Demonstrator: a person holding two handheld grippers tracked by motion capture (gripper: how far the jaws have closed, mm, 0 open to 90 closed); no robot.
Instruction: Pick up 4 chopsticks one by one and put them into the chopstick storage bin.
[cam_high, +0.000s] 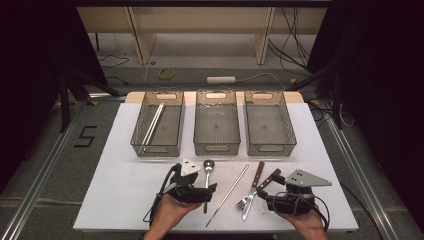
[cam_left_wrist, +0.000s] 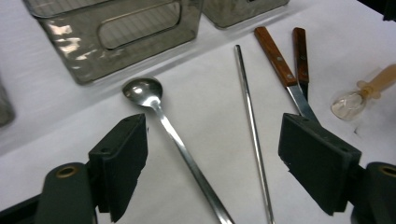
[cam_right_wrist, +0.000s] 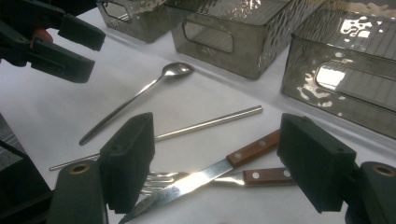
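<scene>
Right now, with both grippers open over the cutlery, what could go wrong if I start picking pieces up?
1. The knife lies across the fork, so the right gripper, jaws open, may catch both or drag one.
2. The spoon and the metal chopstick are thin, flat and close together; the left gripper, also open, might slip off or nudge the neighbour.

Three bins stand behind a spoon, a chopstick, then knife and fork rightmost.
</scene>
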